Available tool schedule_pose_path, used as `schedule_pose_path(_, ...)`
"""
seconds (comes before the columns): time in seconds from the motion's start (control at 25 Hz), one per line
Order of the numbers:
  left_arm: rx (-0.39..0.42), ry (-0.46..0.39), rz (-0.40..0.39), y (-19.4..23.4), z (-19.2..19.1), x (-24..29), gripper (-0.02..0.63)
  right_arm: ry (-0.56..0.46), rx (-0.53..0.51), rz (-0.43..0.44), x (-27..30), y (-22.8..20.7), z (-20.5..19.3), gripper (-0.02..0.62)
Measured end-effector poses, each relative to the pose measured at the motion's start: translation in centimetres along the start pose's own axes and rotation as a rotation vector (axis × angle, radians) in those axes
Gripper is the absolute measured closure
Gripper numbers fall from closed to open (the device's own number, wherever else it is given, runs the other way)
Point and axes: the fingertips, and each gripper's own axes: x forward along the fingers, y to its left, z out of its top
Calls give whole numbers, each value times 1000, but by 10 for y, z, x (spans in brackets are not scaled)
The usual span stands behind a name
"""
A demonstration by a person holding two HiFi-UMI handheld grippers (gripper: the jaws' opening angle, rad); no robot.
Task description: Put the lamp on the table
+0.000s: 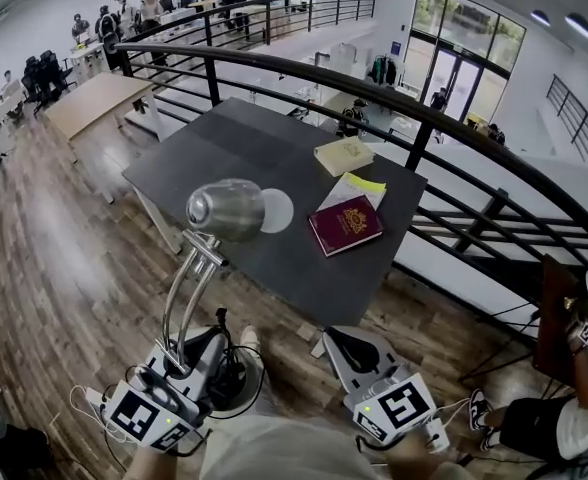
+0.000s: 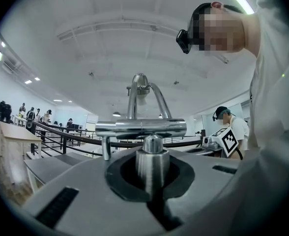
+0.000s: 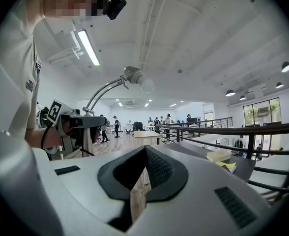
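Two grippers sit low in my head view, and only one has work. My left gripper (image 1: 189,360) has its jaws clamped tight on the lamp (image 1: 224,208), gripping the short chrome post at its foot; in the left gripper view (image 2: 153,173) that post stands upright right between the pads, with a chrome crossbar just above it and the twin curved rods rising from there. The lamp is carried in the air, not set down: its rods arch up from the gripper, and its chrome head and white bulb (image 1: 276,210) show in front of the near edge of the dark table (image 1: 244,148), above the wooden floor (image 1: 64,268). My right gripper (image 1: 346,353) hangs beside it on the right, jaws drawn together with nothing between them; in the right gripper view (image 3: 143,166) I see only floor through the thin slit under the pads, and the lamp (image 3: 134,77) off to the left. On the table lie a maroon book (image 1: 345,225), yellow-edged papers (image 1: 354,188) touching it, and a tan book (image 1: 343,155) farther back near the black railing (image 1: 374,93).
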Motion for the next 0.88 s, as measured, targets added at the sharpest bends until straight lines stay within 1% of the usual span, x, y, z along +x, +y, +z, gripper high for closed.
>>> schedule_pose_path(0.16, -10, 8, -13, 36, 2, 19, 606, 8, 7, -18, 34, -18, 4, 595)
schedule_pose_path(0.28, -18, -3, -36, 63, 8, 39, 606, 14, 14, -34, 62, -33, 8, 595)
schedule_pose_path(0.4, -16, 19, -48, 95, 9, 55, 606, 23, 16, -50, 92, -46, 15, 597)
schedule_pose_path(0.88, -39, 30, -110, 247, 26, 138, 606, 66, 36, -106, 240, -111, 41, 595)
